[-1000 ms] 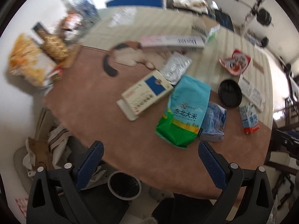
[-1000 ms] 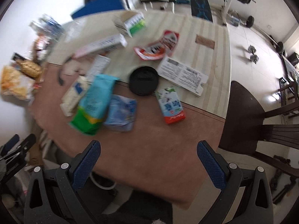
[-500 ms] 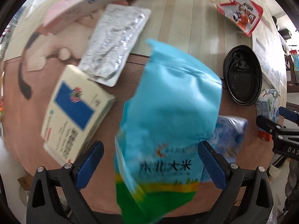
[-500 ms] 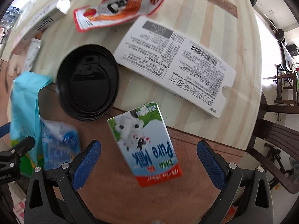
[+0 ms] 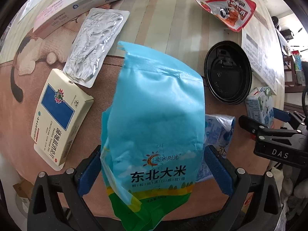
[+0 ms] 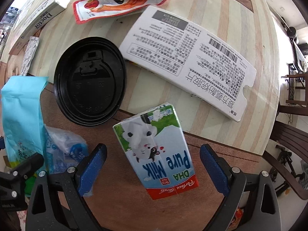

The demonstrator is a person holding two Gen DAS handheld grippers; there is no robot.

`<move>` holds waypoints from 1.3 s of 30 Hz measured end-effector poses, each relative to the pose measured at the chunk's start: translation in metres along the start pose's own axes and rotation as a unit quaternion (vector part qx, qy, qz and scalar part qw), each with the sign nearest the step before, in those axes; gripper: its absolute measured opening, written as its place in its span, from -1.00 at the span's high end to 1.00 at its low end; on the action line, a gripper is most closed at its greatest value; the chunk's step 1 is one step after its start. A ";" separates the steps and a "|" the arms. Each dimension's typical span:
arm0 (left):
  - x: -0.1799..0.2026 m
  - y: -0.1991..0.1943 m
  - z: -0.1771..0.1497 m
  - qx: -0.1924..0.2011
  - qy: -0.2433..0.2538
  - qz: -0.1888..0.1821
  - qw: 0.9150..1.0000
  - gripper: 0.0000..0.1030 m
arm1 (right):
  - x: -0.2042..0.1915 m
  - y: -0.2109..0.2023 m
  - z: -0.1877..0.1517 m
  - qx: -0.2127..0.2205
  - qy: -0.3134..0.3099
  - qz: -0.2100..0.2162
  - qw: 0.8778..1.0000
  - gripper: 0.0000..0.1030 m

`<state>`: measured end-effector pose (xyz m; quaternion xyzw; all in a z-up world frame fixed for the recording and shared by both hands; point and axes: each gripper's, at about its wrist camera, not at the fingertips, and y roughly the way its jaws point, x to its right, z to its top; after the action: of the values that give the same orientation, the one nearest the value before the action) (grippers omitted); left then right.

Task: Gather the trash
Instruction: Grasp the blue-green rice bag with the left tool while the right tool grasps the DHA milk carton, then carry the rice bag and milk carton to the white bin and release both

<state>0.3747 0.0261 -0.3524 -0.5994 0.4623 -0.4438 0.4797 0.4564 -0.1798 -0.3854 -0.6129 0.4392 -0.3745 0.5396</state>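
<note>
A home dining room: a counter [image 6: 211, 9] under a striped cloth, strewn with household packaging, a dark wooden chair [image 6: 288, 144] beside it, tiled floor beyond.

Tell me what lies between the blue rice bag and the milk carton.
A crumpled clear blue-printed plastic wrapper lies between the rice bag and the milk carton, partly tucked under the bag's edge. The right wrist view shows it best; the left also does.

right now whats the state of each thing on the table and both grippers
light blue rice bag: torn open on top, lying flat
left gripper: open, fingers straddling bag
white milk carton: lying on its side
right gripper: open, straddling carton
black plastic cup lid: loose, flat
red snack pouch: torn open
</note>
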 end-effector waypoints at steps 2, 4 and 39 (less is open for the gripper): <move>-0.001 0.004 -0.002 -0.002 -0.002 0.008 1.000 -0.99 | -0.007 -0.001 -0.003 -0.001 -0.002 -0.001 1.000 -0.89; -0.009 0.010 -0.003 0.005 -0.016 0.006 1.000 -0.80 | -0.009 0.002 -0.005 -0.001 0.000 -0.004 1.000 -0.62; -0.117 -0.162 -0.246 0.247 -0.296 0.026 0.922 -0.46 | -0.167 -0.155 -0.137 0.159 -0.156 0.099 0.970 -0.14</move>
<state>0.1351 0.1185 -0.1674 -0.5535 0.1899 -0.3333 0.7393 0.2942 -0.0627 -0.2104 -0.5234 0.3433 -0.2840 0.7264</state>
